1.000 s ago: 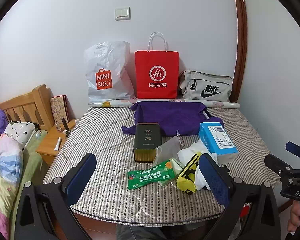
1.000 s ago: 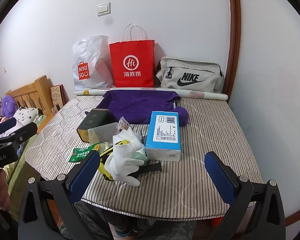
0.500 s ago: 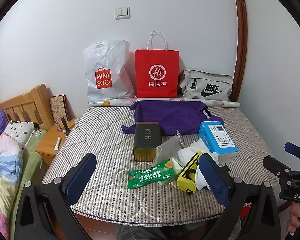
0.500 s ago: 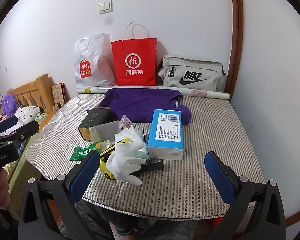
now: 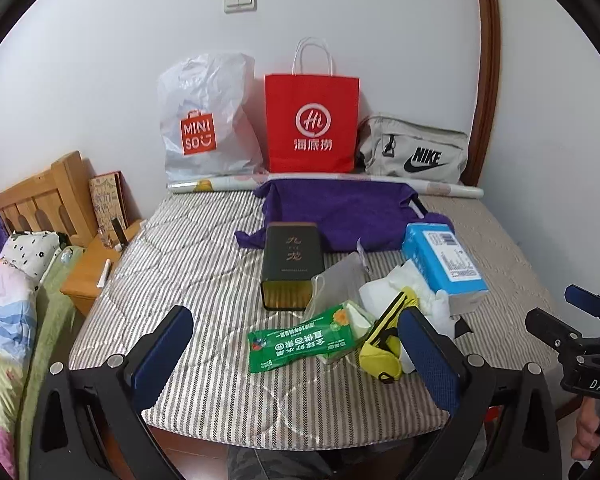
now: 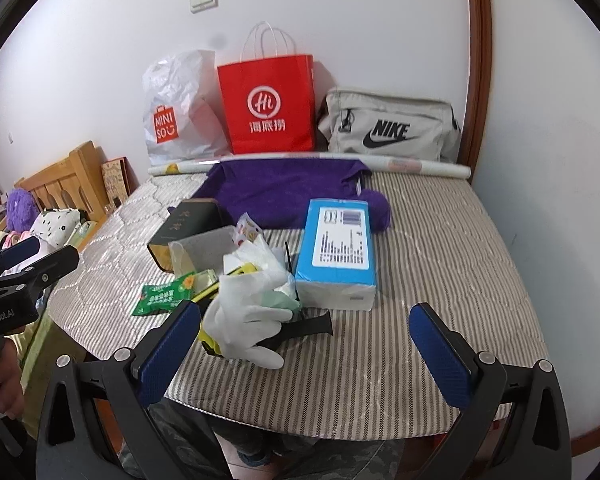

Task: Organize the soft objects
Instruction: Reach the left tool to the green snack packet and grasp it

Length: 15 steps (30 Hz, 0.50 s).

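Note:
A pile of small items lies on the striped mattress (image 5: 188,264): a green packet (image 5: 300,344), a yellow pouch (image 5: 384,344), a white glove (image 6: 248,320), a blue tissue box (image 6: 338,248), a dark tin (image 5: 292,264) and a clear bag (image 5: 336,284). A purple cloth (image 5: 344,212) is spread behind them. My left gripper (image 5: 296,360) is open and empty, just short of the pile. My right gripper (image 6: 304,356) is open and empty at the mattress's front edge, right of the glove.
A white Miniso bag (image 5: 208,120), a red paper bag (image 5: 312,124) and a grey Nike bag (image 5: 414,156) stand against the back wall, with a paper roll (image 6: 420,166) in front. A wooden headboard (image 5: 36,196) and bedding (image 5: 4,300) are at left.
The right wrist view has shifted slightly closer to the pile and tilted. The left gripper has barely moved. Both grippers stay open.

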Motion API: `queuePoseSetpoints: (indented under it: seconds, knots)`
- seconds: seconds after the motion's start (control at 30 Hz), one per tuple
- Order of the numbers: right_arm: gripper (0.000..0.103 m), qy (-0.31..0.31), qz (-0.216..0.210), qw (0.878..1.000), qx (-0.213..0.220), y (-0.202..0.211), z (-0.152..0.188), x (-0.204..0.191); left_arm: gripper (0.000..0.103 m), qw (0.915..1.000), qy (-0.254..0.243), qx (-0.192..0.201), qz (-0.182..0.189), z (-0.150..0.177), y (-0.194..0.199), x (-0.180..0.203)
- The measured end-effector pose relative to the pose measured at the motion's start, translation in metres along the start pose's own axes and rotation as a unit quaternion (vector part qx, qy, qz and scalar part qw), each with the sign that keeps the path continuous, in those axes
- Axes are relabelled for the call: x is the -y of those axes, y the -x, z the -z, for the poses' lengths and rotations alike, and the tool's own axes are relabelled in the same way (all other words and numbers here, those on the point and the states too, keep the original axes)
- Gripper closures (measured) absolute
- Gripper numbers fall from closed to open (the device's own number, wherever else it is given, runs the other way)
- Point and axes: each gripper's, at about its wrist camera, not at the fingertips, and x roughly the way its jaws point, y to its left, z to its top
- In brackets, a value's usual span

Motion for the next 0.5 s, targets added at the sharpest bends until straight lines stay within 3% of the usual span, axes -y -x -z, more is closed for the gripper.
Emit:
queuePoseSetpoints:
  seconds: [0.5]
  knots:
    - [0.0,-0.006,0.001,0.996,-0.086,-0.079,0.015,0.002,0.0,0.9957,0.001,-0.09,0.021,0.027,-0.078,-0.01]
